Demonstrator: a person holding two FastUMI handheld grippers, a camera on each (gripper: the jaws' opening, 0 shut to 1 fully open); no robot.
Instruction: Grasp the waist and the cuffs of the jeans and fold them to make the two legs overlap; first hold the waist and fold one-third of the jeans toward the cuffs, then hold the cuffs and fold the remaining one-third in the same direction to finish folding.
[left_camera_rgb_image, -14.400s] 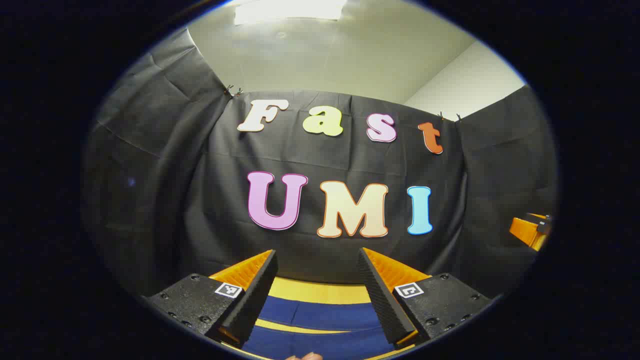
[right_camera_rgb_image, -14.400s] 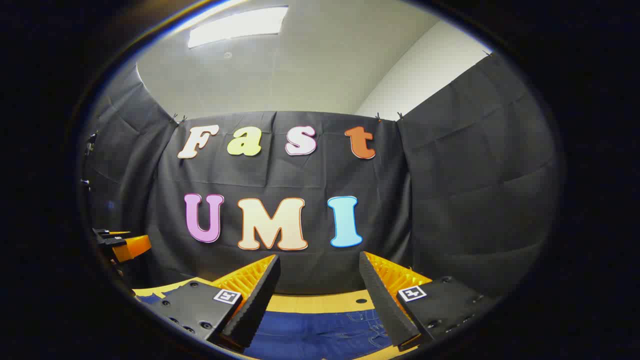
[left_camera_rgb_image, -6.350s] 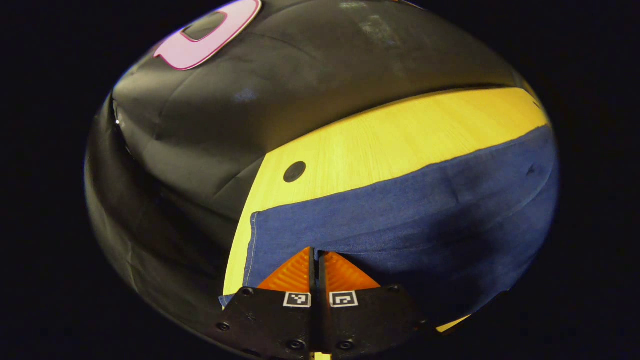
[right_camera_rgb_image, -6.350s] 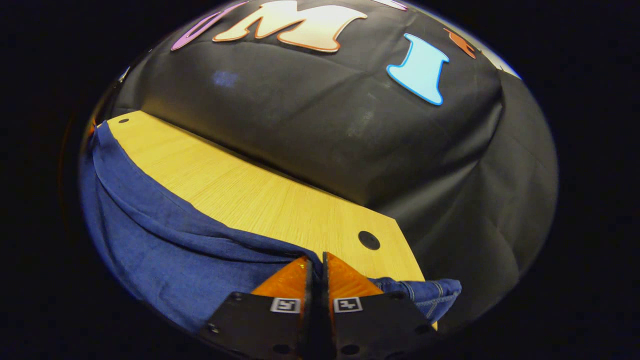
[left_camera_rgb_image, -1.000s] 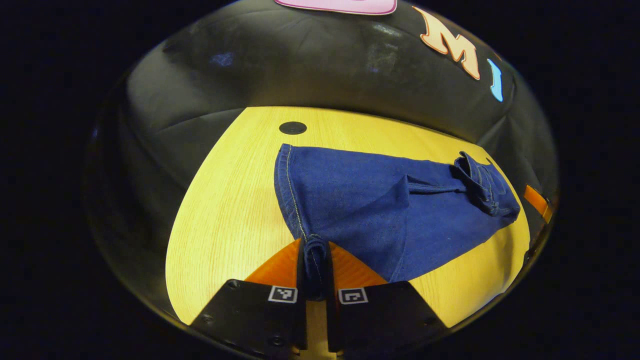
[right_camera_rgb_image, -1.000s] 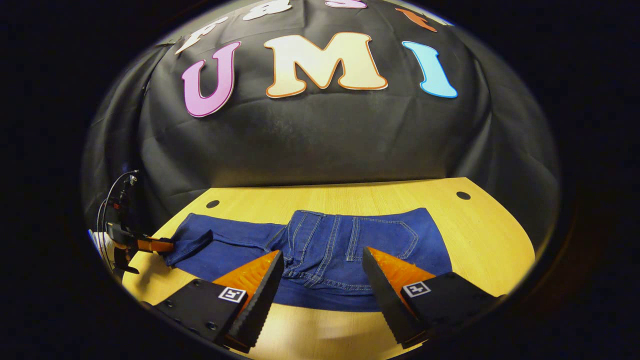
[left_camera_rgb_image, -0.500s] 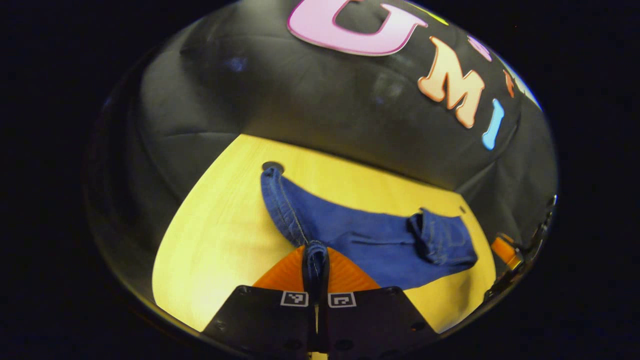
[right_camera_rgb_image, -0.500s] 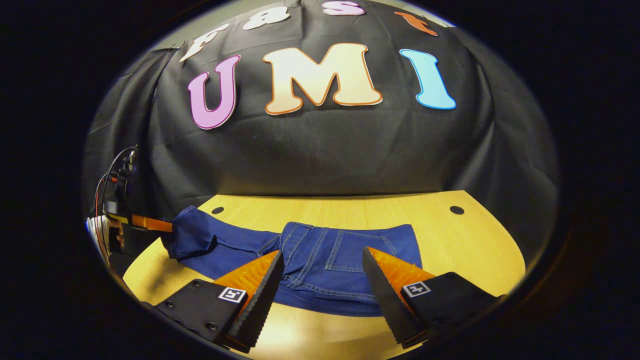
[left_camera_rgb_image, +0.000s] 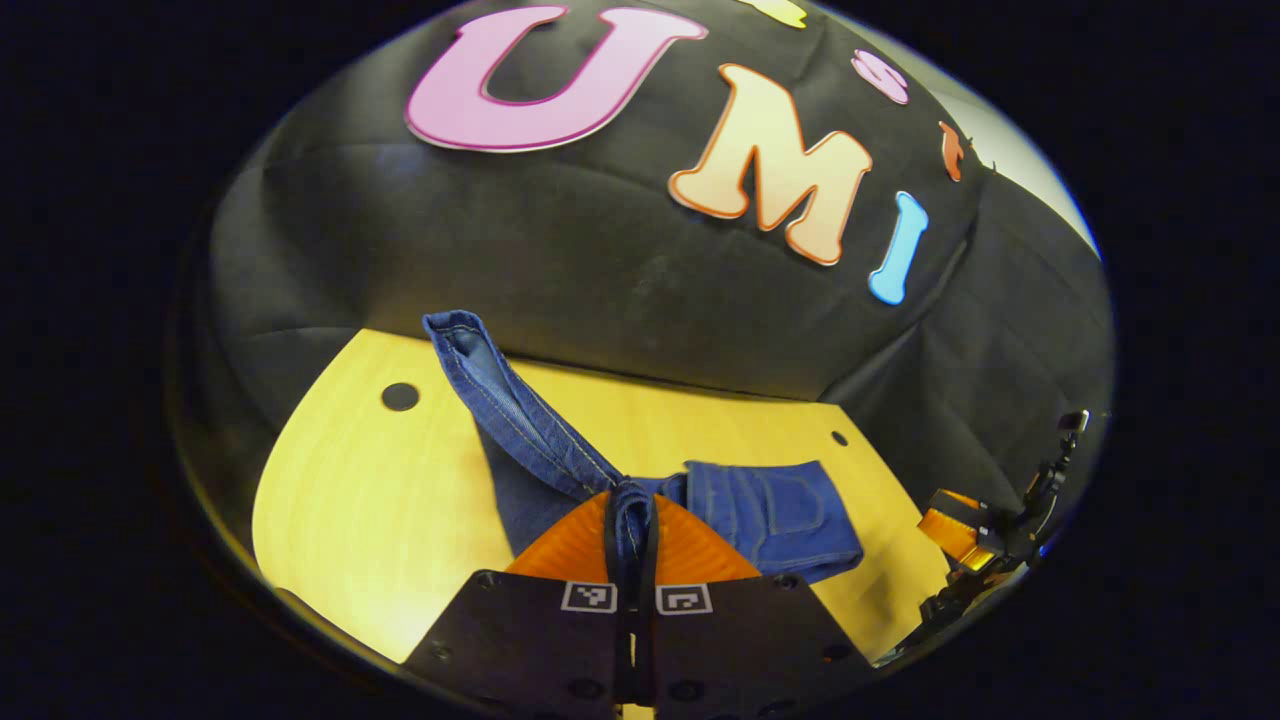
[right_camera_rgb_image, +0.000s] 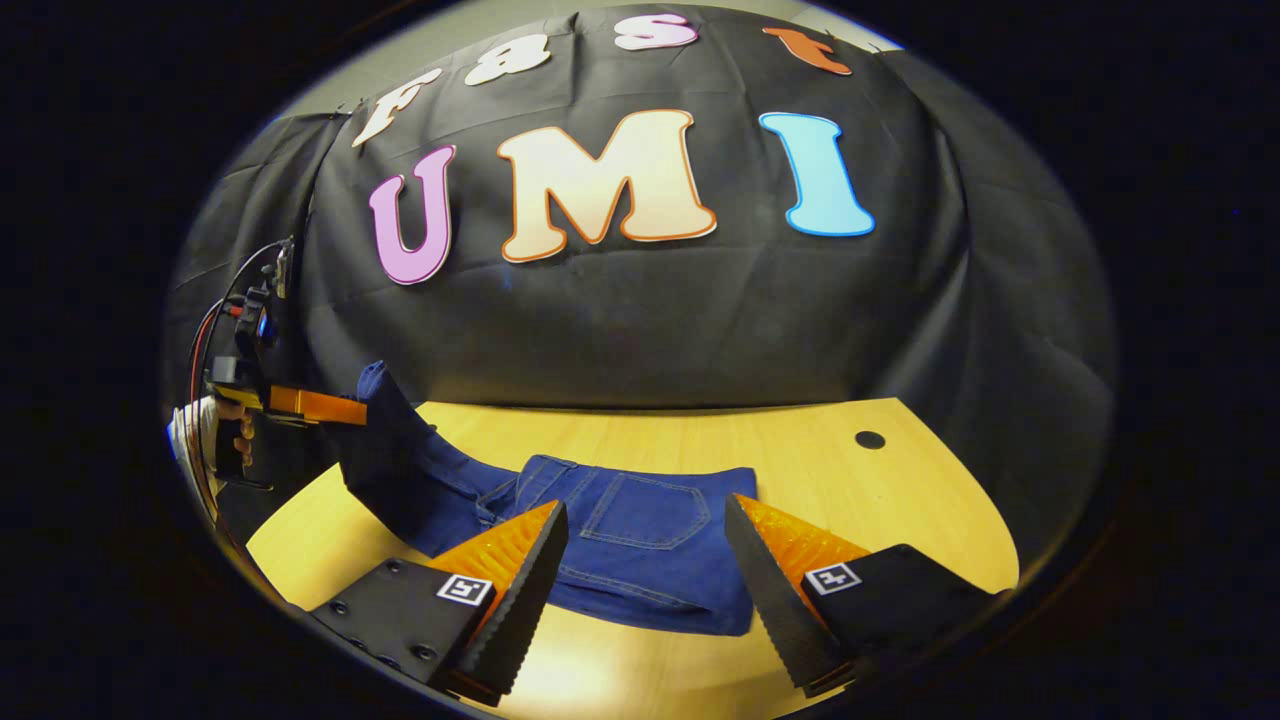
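Left gripper (left_camera_rgb_image: 630, 530) pinches the cuffs (left_camera_rgb_image: 630, 505) of the jeans (right_camera_rgb_image: 640, 545), raised above the table (right_camera_rgb_image: 900, 500); right gripper (right_camera_rgb_image: 645, 560) hangs with fingers spread wide, holding nothing.

Denim is dark blue with pale stitched seams; its folded waist part lies flat mid-table, back pocket (right_camera_rgb_image: 640, 525) up, while the legs rise to the lifted cuffs. Pale wood-grain tabletop lies bare near its right edge, with round holes (right_camera_rgb_image: 870, 439) by the back corners. Small square coded tags (left_camera_rgb_image: 590, 597) mark the fingers.
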